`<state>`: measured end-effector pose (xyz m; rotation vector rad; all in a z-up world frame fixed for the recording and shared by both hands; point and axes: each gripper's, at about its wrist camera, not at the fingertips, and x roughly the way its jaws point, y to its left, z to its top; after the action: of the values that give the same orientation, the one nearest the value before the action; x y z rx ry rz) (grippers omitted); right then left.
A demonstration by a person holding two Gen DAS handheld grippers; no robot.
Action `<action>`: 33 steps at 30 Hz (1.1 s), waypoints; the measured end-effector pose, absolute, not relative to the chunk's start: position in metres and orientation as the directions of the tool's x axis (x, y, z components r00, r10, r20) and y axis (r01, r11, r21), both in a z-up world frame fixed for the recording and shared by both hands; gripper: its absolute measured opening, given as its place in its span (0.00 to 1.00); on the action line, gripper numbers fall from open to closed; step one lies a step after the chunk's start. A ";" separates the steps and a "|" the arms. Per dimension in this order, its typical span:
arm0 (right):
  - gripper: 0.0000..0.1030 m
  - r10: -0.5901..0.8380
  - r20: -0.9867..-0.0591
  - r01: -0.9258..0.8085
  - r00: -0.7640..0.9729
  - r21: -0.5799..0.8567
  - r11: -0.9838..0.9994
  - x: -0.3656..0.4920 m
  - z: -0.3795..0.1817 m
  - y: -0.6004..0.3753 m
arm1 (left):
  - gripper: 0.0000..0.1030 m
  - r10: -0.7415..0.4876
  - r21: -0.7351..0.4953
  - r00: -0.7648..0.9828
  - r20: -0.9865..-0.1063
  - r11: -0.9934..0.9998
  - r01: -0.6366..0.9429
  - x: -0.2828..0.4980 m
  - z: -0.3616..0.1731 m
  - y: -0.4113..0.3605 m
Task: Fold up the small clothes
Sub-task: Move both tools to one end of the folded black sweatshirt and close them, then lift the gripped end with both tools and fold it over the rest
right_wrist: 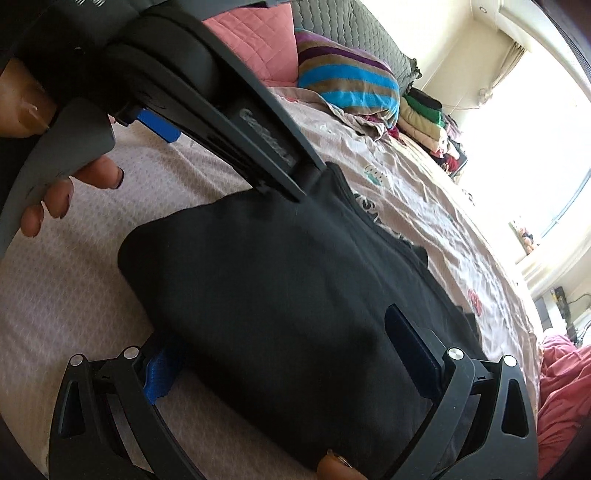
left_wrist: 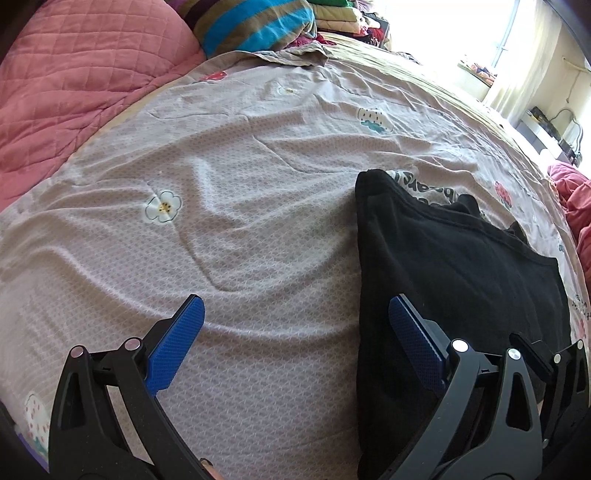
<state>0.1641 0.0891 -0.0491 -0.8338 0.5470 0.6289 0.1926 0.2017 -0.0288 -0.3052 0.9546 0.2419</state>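
A black garment [left_wrist: 461, 280] lies folded on the grey flowered bedsheet [left_wrist: 229, 155], with a printed white patch showing at its far edge. My left gripper [left_wrist: 295, 306] is open just above the sheet. Its right blue pad [left_wrist: 413, 343] sits over the garment's left edge, its left pad over bare sheet. In the right wrist view the same garment [right_wrist: 280, 266] fills the middle. My right gripper [right_wrist: 284, 332] is open wide across its near edge, the left pad [right_wrist: 160, 373] partly hidden beneath the cloth. The left gripper's black frame [right_wrist: 229, 96] crosses the upper left, held by a hand [right_wrist: 62, 192].
A pink quilted pillow [left_wrist: 74, 81] and a striped blanket roll [left_wrist: 255, 26] lie at the head of the bed. Folded clothes [right_wrist: 424, 118] are stacked near the bright window. A crumpled pink blanket [right_wrist: 565, 398] lies at the right edge. Bare sheet spreads left of the garment.
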 end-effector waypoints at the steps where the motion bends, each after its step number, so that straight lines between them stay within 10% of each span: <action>1: 0.95 0.292 -0.652 -0.689 0.700 -0.507 0.518 0.165 -0.049 0.091 | 0.91 0.065 -0.152 0.554 -0.830 0.929 -0.336 0.195 -0.029 0.203; 10: 0.65 0.353 -0.576 -0.665 0.737 -0.525 0.531 0.161 -0.036 0.078 | 0.91 -0.027 -0.236 0.537 -0.843 0.916 -0.324 0.217 -0.032 0.203; 15: 0.18 0.427 -0.585 -0.713 0.690 -0.447 0.540 0.165 -0.023 0.064 | 0.91 -0.095 -0.286 0.517 -0.851 0.909 -0.304 0.231 -0.035 0.199; 24: 0.14 0.481 -0.549 -0.713 0.684 -0.364 0.599 0.169 0.002 0.042 | 0.90 -0.228 -0.420 0.543 -0.808 0.869 -0.260 0.244 -0.030 0.180; 28: 0.12 0.492 -0.516 -0.698 0.701 -0.355 0.623 0.168 0.012 0.029 | 0.46 -0.282 -0.447 0.553 -0.784 0.874 -0.189 0.247 -0.019 0.157; 33: 0.11 0.496 -0.494 -0.677 0.714 -0.307 0.669 0.152 0.016 0.013 | 0.23 -0.281 -0.434 0.580 -0.765 0.890 -0.140 0.248 -0.001 0.136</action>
<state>0.1525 0.0126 0.0157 -0.4986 0.3904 0.6798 0.2479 0.1359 -0.0012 -0.4843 0.9588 -0.0866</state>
